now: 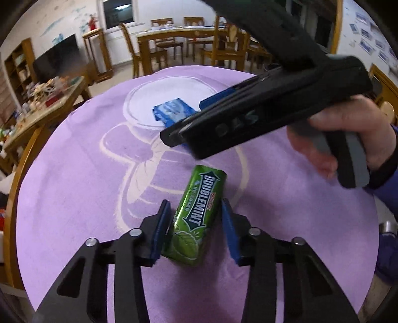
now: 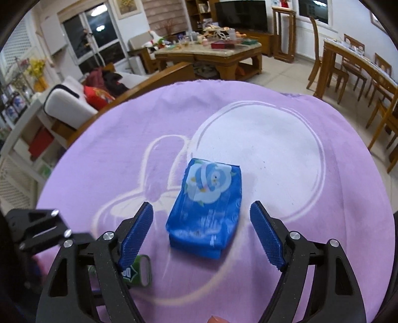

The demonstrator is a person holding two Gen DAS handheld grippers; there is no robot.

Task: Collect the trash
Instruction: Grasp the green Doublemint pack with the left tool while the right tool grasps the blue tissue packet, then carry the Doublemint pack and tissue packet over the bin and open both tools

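Note:
A green Doublemint box (image 1: 207, 183) lies on the purple cloth (image 1: 74, 174) of the round table. My left gripper (image 1: 195, 202) is shut on it, with a blue pad against each long side. Beyond it lies a blue tissue pack (image 1: 171, 110), partly hidden by the black right tool held in a hand (image 1: 348, 129). In the right wrist view the tissue pack (image 2: 211, 188) sits between the fingers of my right gripper (image 2: 202, 205), which stands open with a gap on both sides. The green box (image 2: 143, 272) peeks out below the left finger (image 2: 136, 233).
The cloth (image 2: 124, 136) carries a white cartoon outline. Past the table edge are a cluttered coffee table (image 2: 211, 49), a sofa (image 2: 72, 104), a television (image 2: 241, 15), and a wooden dining table with chairs (image 1: 179, 37).

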